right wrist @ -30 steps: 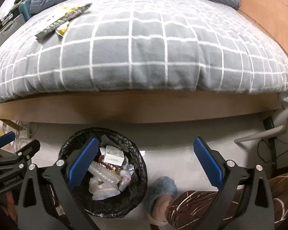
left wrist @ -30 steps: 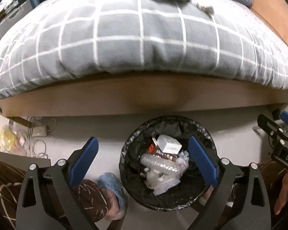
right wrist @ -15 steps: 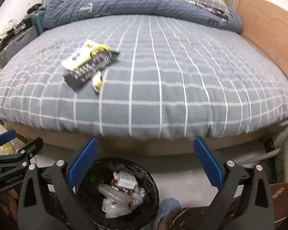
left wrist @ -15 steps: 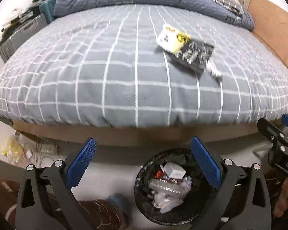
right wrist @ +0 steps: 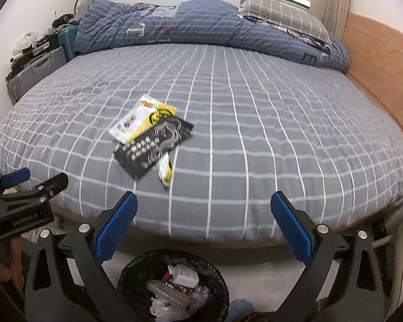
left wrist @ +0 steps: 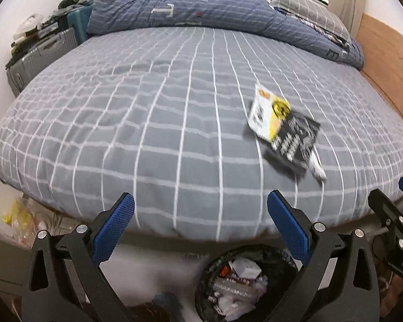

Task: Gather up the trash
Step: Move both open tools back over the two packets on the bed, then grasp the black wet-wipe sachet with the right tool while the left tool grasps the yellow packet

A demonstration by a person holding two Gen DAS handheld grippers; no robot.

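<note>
Three wrappers lie overlapped on the grey checked bed [right wrist: 255,134]: a white-and-yellow packet [right wrist: 142,120], a black packet [right wrist: 153,147] and a small yellow-white sachet [right wrist: 165,170]. The left wrist view shows the same white-and-yellow packet [left wrist: 268,112], black packet [left wrist: 295,142] and sachet [left wrist: 317,169]. A black-lined trash bin [right wrist: 172,287] holding bottles and boxes stands on the floor below the bed edge, also seen as the bin [left wrist: 241,281]. My left gripper [left wrist: 201,230] and right gripper [right wrist: 204,228] are both open and empty, held above the bin, short of the bed.
A rumpled blue duvet [right wrist: 201,24] and a grey pillow [right wrist: 282,16] fill the far end of the bed. A grey suitcase [right wrist: 35,72] with clutter stands at the left. A wooden headboard [right wrist: 384,67] runs along the right. A person's slippered foot [right wrist: 240,310] is by the bin.
Both grippers have risen and tilted up from over the bin, so the bed top and the wrappers have come into full view. The jaws stayed open.
</note>
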